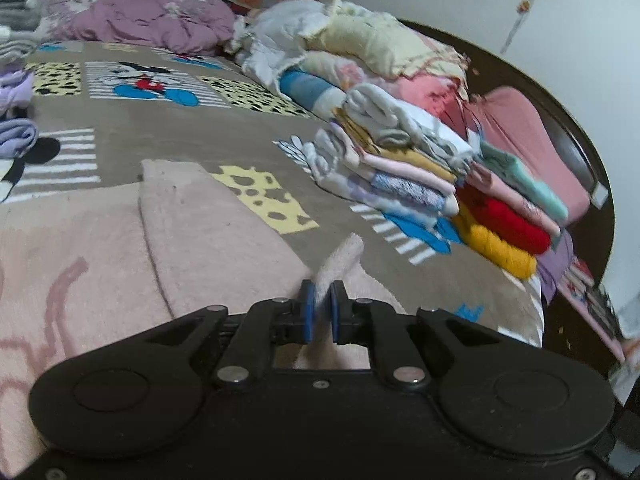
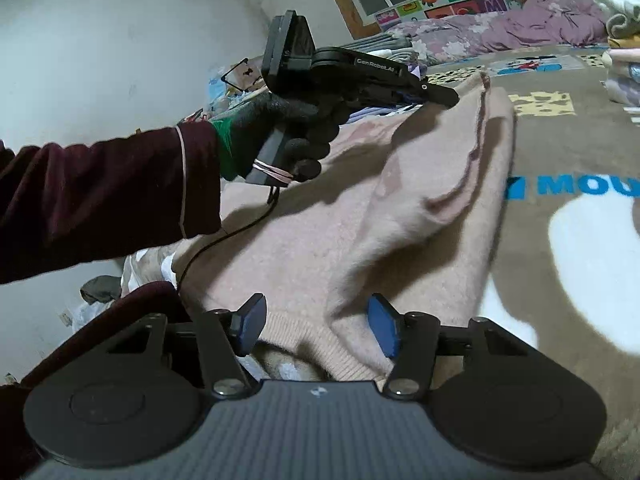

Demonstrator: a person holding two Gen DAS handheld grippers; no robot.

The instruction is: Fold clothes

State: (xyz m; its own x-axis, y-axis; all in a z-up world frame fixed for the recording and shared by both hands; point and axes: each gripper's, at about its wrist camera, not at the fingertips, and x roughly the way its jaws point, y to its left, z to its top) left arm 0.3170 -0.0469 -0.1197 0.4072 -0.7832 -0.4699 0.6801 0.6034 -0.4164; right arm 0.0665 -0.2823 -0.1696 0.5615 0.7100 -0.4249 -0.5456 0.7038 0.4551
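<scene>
my left claw [image 1: 319,306] is clenched on a raised fold of the pink sweater [image 1: 120,248]; the blue pads [image 1: 307,312] press the cloth from both sides and a tuft of it stands up past the tips. seen from the right wrist, the same left claw [image 2: 444,96] sits at the far top edge of the sweater [image 2: 320,220], held in my gloved left hand [image 2: 288,120], with a dark red sleeve [image 2: 100,192] behind the glove and a thin black cable hanging from the handle.

my right claw [image 2: 318,326] is released: the two blue pads [image 2: 382,330] stand well apart, with the ribbed hem of the sweater lying between and just beyond them. whether the pads touch the cloth, i cannot tell.

the sweater lies spread on the bed, over a brown blanket [image 1: 180,128] printed with cartoon mice, striped panels and yellow spotted patches. one side of the sweater is folded inward, leaving a long crease running away from the right claw.

to the right in the left wrist view, a pile of folded clothes [image 1: 432,168] rests on the blanket, with red and yellow pieces at its near end. behind it lies a heap of loose light-coloured cloth [image 1: 360,40]. a crumpled purple quilt [image 1: 160,20] lies at the far side of the bed.
</scene>
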